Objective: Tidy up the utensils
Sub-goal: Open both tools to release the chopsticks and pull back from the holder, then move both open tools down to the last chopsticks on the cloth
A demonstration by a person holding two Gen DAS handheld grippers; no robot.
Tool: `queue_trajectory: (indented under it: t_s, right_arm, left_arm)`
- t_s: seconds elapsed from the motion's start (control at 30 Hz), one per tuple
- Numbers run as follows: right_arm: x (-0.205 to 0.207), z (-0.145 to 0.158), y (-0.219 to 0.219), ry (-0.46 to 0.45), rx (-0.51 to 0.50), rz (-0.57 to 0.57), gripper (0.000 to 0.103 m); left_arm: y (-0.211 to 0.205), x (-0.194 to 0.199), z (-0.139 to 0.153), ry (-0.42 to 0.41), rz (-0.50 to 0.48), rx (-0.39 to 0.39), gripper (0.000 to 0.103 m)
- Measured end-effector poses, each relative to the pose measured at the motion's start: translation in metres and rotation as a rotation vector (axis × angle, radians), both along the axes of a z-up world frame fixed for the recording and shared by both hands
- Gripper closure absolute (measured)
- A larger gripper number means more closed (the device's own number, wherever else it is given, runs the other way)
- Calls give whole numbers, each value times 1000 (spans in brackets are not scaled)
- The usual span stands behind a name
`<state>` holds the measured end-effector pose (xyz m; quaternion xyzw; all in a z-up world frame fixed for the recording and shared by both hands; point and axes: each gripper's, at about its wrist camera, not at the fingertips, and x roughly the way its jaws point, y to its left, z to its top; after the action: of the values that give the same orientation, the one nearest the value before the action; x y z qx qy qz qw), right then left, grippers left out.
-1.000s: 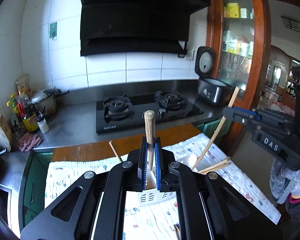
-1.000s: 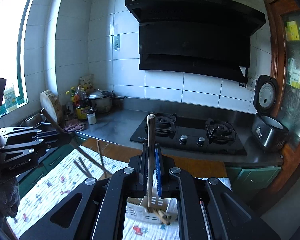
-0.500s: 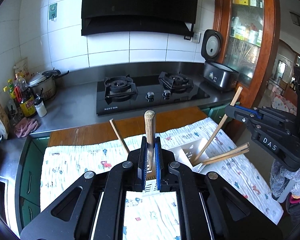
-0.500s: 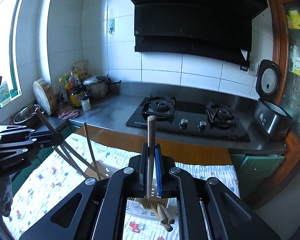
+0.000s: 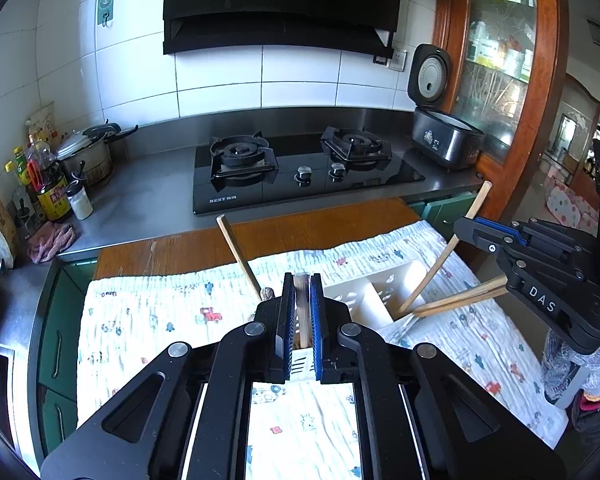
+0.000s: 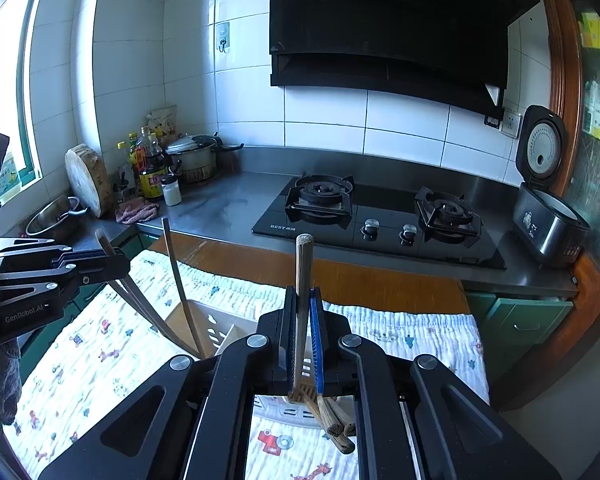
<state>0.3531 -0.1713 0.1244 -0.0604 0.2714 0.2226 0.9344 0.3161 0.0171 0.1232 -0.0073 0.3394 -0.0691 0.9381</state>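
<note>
Two chopsticks in play: each gripper is clamping one wooden chopstick, both poised over the white caddy (image 5: 374,286) on the patterned cloth (image 5: 140,320) covering the tabletop.
Left gripper (image 5: 299,320): jaws are closing tight on the left chopstick (image 5: 301,312), whose top is barely showing above the blue pads; in the right wrist view this gripper is sitting at 9 o'clock with its stick slanting down toward the caddy.
Loose chopsticks (image 6: 332,420): several are already lying in the caddy, ends poking out over its near wall at 6 o'clock of the right wrist view.
Right gripper (image 6: 303,344): jaws are gripping the right chopstick (image 6: 302,280), which is standing nearly upright.
Risk, crossing: both sticks are heading for one small caddy, so tips could be knocking each other or the divider, twisting a stick in its grip.
Risk, tipping: sticks already leaning at 3 o'clock of the left wrist view could be levered out by a nudge.
Change since earlier: both grippers are sitting lower, and the caddy is looming larger and closer beneath them; the left stick is showing far less above its pads.
</note>
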Motion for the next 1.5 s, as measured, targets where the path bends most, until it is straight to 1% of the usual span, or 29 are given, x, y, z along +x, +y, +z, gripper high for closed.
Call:
queue_trajectory:
  t_s: [0.2, 0.33, 0.5, 0.53, 0.6, 0.63, 0.67, 0.73, 0.77, 0.8, 0.83, 0.87, 0.9, 0.97, 1.0, 1.03, 1.13, 1.23, 1.37, 1.5]
  right_arm:
    - [0, -3, -3, 6, 1, -3, 96]
    - [-3, 1, -7, -3, 8, -9, 95]
    - [-13, 10, -15, -32, 21, -18, 86]
    - [-17, 13, -17, -42, 22, -20, 85]
    - [-25, 18, -20, -63, 22, -22, 80]
    - [-30, 20, -22, -74, 21, -24, 79]
    - [-35, 23, -23, -85, 21, -24, 77]
    - [-46, 26, -26, -104, 22, -24, 75]
    - [-52, 28, -28, -113, 23, -22, 73]
    - [-59, 29, -30, -120, 25, -19, 69]
    - [-64, 30, -31, -125, 26, -18, 67]
    - [-72, 30, -32, -131, 25, -17, 66]
    - [-80, 29, -33, -135, 21, -13, 65]
    - [-95, 25, -35, -140, 18, -4, 60]
    - [-103, 22, -35, -140, 12, 3, 60]
    - [-109, 18, -35, -140, 8, 7, 60]
    - [-130, 2, -35, -121, -2, 26, 59]
    - [-147, -16, -33, -96, -9, 41, 57]
    - [-170, -47, -30, -43, -14, 55, 51]
    - [-184, -76, -26, 28, -15, 62, 47]
  left_arm:
    - [-1, -1, -1, -2, -3, -12, 96]
    - [-2, -6, 2, -17, -12, -20, 95]
    - [-4, -18, 11, -49, -13, -40, 95]
    - [-4, -21, 14, -57, -14, -44, 93]
    - [-5, -30, 19, -77, -15, -49, 85]
    - [-5, -35, 21, -87, -14, -50, 77]
    - [-6, -41, 23, -97, -14, -51, 73]
    - [-7, -52, 25, -108, -17, -57, 73]
    - [-7, -59, 25, -113, -18, -61, 71]
    - [-7, -65, 25, -117, -19, -65, 69]
    - [-7, -71, 25, -123, -18, -70, 62]
    - [-7, -80, 24, -130, -16, -74, 58]
    - [-8, -86, 23, -135, -18, -73, 57]
    - [-9, -103, 18, -144, -16, -59, 55]
    - [-9, -109, 15, -148, -13, -55, 53]
    - [-10, -117, 11, -149, -14, -53, 47]
    - [-11, -137, -2, -144, -18, -49, 45]
    - [-10, -156, -17, -142, -6, -36, 39]
    - [-9, -176, -39, -121, 1, -33, 32]
    - [-2, -190, -59, -90, 18, -74, 30]
